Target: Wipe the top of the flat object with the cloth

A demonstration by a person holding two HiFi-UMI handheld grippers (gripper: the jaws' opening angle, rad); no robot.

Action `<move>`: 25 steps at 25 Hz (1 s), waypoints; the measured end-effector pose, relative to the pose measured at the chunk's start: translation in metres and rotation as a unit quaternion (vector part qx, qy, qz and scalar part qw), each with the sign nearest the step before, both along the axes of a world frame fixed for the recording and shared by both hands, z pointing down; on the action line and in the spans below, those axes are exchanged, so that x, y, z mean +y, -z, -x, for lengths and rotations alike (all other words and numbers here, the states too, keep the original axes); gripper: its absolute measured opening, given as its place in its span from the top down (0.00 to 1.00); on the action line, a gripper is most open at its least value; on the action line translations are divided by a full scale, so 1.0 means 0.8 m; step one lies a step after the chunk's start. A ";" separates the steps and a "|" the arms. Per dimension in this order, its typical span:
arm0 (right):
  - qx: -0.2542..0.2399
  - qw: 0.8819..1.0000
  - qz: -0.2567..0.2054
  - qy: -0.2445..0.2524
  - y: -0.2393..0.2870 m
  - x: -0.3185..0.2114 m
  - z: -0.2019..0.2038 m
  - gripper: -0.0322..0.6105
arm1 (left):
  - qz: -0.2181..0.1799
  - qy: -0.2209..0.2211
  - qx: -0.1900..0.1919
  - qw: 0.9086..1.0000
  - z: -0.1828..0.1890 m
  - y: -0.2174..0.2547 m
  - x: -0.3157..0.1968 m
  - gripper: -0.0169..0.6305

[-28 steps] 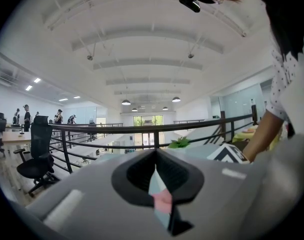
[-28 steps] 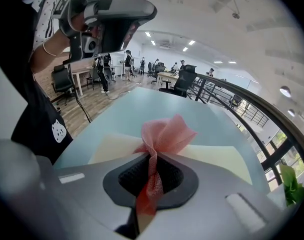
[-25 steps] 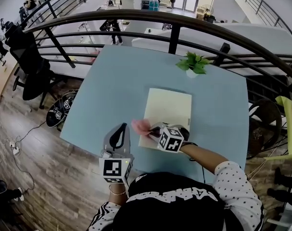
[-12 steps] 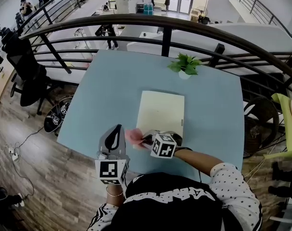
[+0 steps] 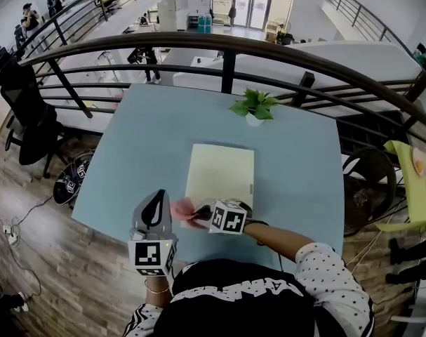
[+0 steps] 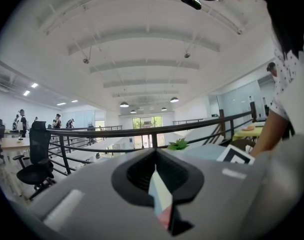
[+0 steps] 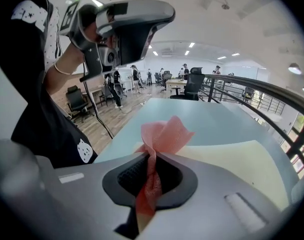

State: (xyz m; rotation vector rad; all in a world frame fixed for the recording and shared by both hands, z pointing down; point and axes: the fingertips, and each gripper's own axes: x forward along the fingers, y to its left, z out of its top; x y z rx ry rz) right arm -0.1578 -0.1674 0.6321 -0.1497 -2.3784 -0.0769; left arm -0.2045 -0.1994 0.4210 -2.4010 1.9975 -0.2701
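Note:
A cream flat board (image 5: 221, 174) lies in the middle of the light blue table (image 5: 142, 139). My right gripper (image 5: 201, 213) is shut on a pink cloth (image 5: 184, 209) at the board's near left corner. In the right gripper view the cloth (image 7: 163, 135) bunches out of the shut jaws just over the board's (image 7: 242, 164) edge. My left gripper (image 5: 155, 203) is held just left of the cloth, at the table's near edge, off the board. Its jaws are shut with nothing in them (image 6: 159, 204).
A small potted plant (image 5: 253, 106) stands at the table's far edge. A dark curved railing (image 5: 227, 48) runs behind the table. A black office chair (image 5: 30, 118) is on the wooden floor to the left, and a yellow-green table (image 5: 409, 188) is at the right.
The head view has shifted, so the table sits further left in frame. My right gripper with the cloth stays at the board's near left corner. The left gripper keeps its place beside it.

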 end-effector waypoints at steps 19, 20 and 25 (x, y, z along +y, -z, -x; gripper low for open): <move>-0.012 0.971 -0.127 -0.201 0.035 -0.268 -0.090 0.92 | 0.025 0.003 0.009 1.000 0.012 -0.024 -0.052 0.97; -0.004 0.970 -0.135 -0.202 0.031 -0.278 -0.093 0.92 | 0.027 0.003 0.010 1.000 0.013 -0.027 -0.055 0.97; 0.022 0.966 -0.158 -0.204 0.015 -0.303 -0.093 0.92 | 0.034 0.007 0.008 0.999 0.017 -0.036 -0.064 0.97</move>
